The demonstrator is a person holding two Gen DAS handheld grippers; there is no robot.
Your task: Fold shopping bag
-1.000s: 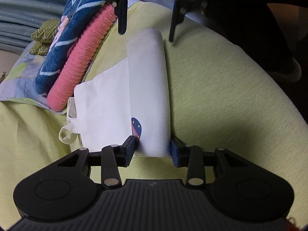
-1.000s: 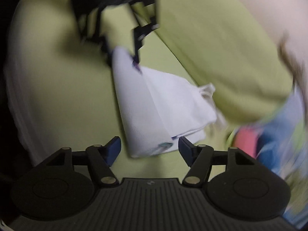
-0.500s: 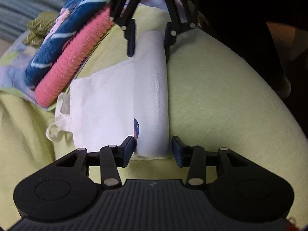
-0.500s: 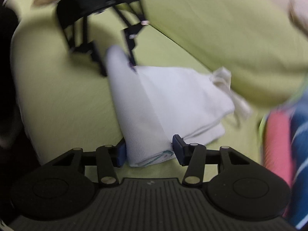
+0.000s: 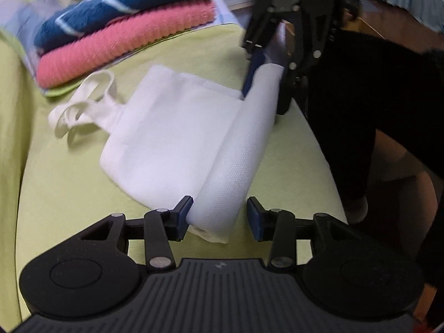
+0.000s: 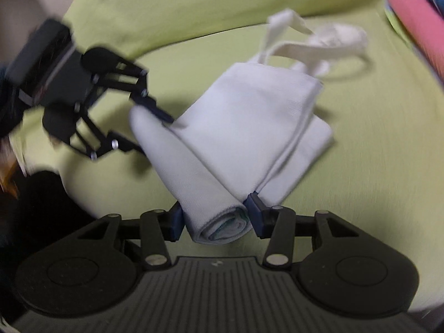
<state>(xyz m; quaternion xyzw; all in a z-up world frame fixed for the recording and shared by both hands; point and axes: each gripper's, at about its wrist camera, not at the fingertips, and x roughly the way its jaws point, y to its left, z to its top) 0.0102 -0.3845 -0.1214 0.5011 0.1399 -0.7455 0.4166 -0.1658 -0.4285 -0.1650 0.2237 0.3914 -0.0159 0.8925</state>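
Two grippers work on one white shopping bag (image 5: 172, 136), which lies on a yellow-green cover (image 5: 69, 188) and is partly rolled from one edge, with the rest of it flat beside the roll. We hold our left gripper (image 5: 219, 217) at the near end of the roll in the left wrist view: its blue-padded fingers (image 5: 183, 216) stand apart on either side of the roll, the left pad touching the fabric and the right pad clear of it with a gap showing. In the right wrist view our right gripper (image 6: 215, 219) has both pads pressed against the other end of the roll, clamped on it, and the coiled layers show between them. Each gripper also appears at the far end of the roll in the other camera. Beyond the flat part, the bag's two handles (image 5: 83, 102) lie loose on the cover, pointing toward a stack of folded textiles, a pink knit (image 5: 125, 47) below a dark blue patterned towel (image 5: 133, 11). Dark clothing of the person (image 5: 374, 105) fills the right side of the left view.
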